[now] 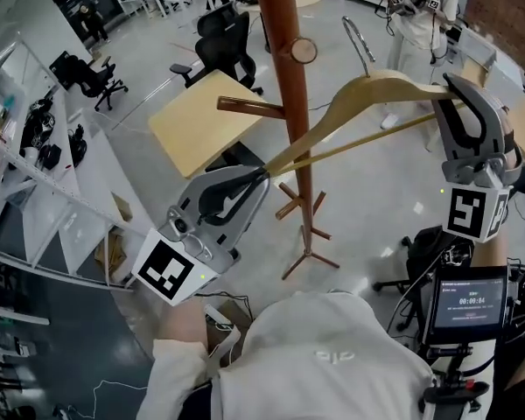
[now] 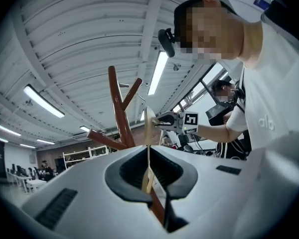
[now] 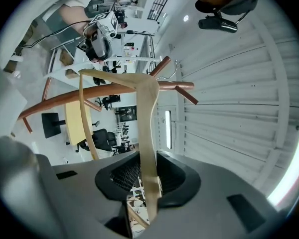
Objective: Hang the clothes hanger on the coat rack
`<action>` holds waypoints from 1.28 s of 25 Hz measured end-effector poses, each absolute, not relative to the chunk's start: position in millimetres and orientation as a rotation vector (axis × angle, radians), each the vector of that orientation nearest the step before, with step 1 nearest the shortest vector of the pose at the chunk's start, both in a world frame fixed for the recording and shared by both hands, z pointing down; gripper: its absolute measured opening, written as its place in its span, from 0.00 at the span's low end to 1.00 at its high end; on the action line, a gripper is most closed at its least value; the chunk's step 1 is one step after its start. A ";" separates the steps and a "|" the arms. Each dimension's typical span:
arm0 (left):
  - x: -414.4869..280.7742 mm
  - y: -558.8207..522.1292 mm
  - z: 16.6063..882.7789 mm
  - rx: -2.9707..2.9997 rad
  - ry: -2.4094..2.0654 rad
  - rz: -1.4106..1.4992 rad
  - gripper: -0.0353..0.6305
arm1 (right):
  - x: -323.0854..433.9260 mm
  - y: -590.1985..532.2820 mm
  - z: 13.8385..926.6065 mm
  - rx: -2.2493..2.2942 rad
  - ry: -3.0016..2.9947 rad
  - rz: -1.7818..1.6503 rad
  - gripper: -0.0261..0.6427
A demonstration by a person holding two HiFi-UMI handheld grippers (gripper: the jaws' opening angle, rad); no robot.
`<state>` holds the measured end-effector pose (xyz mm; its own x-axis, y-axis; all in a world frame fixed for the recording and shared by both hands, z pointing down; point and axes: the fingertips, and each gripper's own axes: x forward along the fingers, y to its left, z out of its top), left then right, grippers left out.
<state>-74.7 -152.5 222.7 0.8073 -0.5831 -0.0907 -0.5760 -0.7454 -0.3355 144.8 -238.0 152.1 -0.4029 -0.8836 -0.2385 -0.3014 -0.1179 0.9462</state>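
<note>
In the head view a pale wooden clothes hanger (image 1: 376, 90) hangs level in the air, right of the brown coat rack's pole (image 1: 290, 94). Its metal hook (image 1: 359, 44) points up beside the pole's upper pegs. My left gripper (image 1: 261, 175) is shut on the hanger's left end, and my right gripper (image 1: 451, 103) is shut on its right end. The left gripper view shows the hanger (image 2: 149, 128) edge-on between the jaws, with the rack (image 2: 120, 118) behind. In the right gripper view the hanger's arm (image 3: 148, 123) runs out from the jaws toward the rack (image 3: 104, 91).
A yellow table (image 1: 201, 121) and black office chairs (image 1: 219, 38) stand behind the rack. White shelving (image 1: 35, 191) lines the left side. A person (image 1: 420, 16) stands at the back right. A stand with a screen (image 1: 468, 304) is at my lower right.
</note>
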 end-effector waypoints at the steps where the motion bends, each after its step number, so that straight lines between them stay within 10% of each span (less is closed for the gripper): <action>1: -71.8 -154.2 223.3 -2.624 0.894 -0.058 0.06 | 143.3 -239.1 150.0 1.303 -1.651 -1.551 0.20; 32: -59.1 -205.2 260.4 -2.502 1.250 -0.341 0.06 | 117.7 -239.3 183.3 1.213 -1.532 -1.504 0.20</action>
